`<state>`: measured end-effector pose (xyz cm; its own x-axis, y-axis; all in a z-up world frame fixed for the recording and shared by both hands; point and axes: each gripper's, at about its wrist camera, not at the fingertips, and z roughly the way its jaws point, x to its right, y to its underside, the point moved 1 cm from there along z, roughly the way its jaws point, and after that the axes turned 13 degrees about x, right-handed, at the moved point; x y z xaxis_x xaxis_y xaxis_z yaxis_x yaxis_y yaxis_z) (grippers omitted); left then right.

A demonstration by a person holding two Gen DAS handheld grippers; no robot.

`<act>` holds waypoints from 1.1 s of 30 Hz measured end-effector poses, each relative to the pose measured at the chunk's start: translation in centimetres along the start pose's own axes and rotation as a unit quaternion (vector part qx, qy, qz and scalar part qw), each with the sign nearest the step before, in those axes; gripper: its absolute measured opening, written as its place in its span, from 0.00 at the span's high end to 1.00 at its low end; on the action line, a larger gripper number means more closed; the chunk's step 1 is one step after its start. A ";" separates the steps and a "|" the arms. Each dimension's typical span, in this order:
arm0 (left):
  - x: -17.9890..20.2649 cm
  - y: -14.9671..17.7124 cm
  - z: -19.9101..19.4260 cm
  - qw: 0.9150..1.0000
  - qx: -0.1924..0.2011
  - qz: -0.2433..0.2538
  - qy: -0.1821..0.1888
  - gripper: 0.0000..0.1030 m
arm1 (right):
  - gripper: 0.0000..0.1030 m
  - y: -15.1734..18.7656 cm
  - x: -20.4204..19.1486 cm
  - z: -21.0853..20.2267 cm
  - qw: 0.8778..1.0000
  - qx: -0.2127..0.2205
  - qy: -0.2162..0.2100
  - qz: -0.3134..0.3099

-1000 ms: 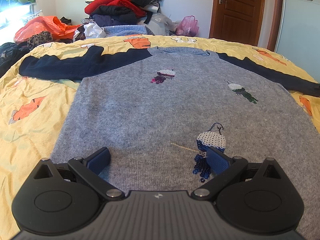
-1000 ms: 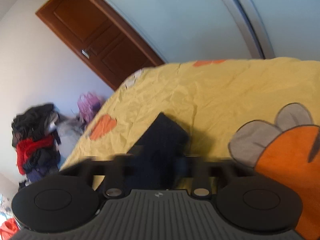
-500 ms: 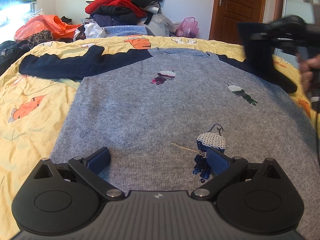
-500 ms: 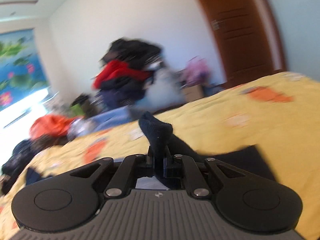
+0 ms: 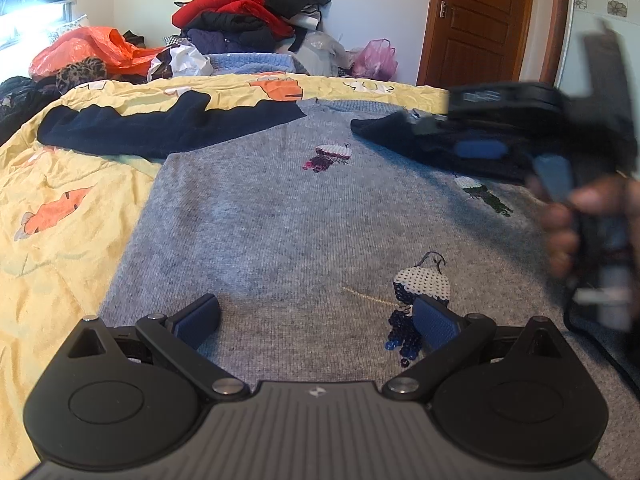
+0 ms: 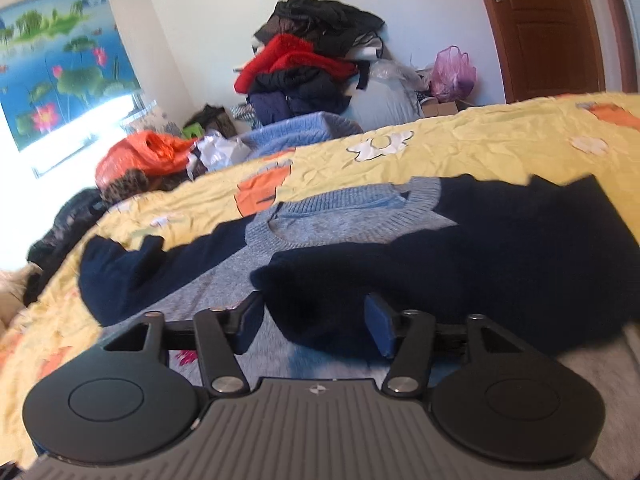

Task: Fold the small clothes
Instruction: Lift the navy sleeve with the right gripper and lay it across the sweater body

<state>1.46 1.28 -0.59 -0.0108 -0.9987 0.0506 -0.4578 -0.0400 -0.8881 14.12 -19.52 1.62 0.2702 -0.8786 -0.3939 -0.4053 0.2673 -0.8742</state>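
Observation:
A grey sweater [image 5: 288,216] with navy sleeves lies flat on the yellow bedspread [image 5: 60,208], neck away from me. My left gripper [image 5: 316,316] is open and empty, low over the sweater's hem beside a beaded patch [image 5: 424,288]. The right navy sleeve [image 6: 460,264] lies folded across the sweater's chest. My right gripper [image 6: 312,326] is open, its fingers either side of the sleeve's cuff end. It also shows blurred in the left wrist view [image 5: 520,136]. The left navy sleeve [image 5: 160,128] stretches out to the left.
A heap of clothes [image 5: 248,16] and an orange bag [image 5: 88,48] sit beyond the bed's far edge. A pink bag [image 5: 374,58] stands by the wooden door [image 5: 476,20]. The bedspread's bare yellow part spreads to the left.
My right gripper carried the right sleeve from the bed's right side across onto the sweater's chest, then opened and let go of it. My left gripper has not moved.

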 end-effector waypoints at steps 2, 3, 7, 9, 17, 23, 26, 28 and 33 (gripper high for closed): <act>0.1 0.0 0.0 1.000 -0.001 0.004 -0.001 0.00 | 0.40 0.5 1.9 -2.5 1.000 0.010 0.013 0.014; 0.1 0.0 0.0 1.000 -0.001 0.006 -0.001 0.00 | 0.39 0.7 2.9 -3.4 1.000 0.012 0.020 0.021; -0.3 -0.4 -0.3 1.000 -0.003 -0.007 0.004 0.00 | 0.36 1.0 6.9 -5.5 0.989 0.026 0.019 0.143; -0.8 -1.7 -0.2 0.999 -0.003 -0.032 0.014 0.00 | 0.35 1.4 8.4 -5.5 0.981 0.033 0.003 0.192; -1.1 -10.9 5.8 0.969 0.012 -0.200 0.141 0.00 | 0.28 1.3 8.3 -5.5 0.977 0.046 -0.033 0.206; 1.4 -9.9 14.0 0.955 -0.078 -0.255 0.132 0.18 | 0.27 1.2 8.3 -5.5 0.976 0.047 -0.038 0.208; 2.0 -9.2 15.1 0.956 -0.082 -0.255 0.117 0.27 | 0.25 1.1 8.4 -5.4 0.976 0.047 -0.042 0.207; 2.1 -8.9 15.3 0.961 -0.073 -0.248 0.101 0.43 | 0.24 1.1 8.4 -5.4 0.976 0.048 -0.044 0.208; 1.1 -8.8 15.3 0.956 -0.072 -0.274 0.082 0.58 | 0.24 1.0 8.4 -5.2 0.975 0.050 -0.046 0.210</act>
<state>19.07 0.03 0.32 0.1308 -0.8103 0.5712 -0.5525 -0.5380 -0.6366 11.43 -28.74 -1.08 0.1782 -0.6447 -0.7434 -0.4122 0.6370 -0.6513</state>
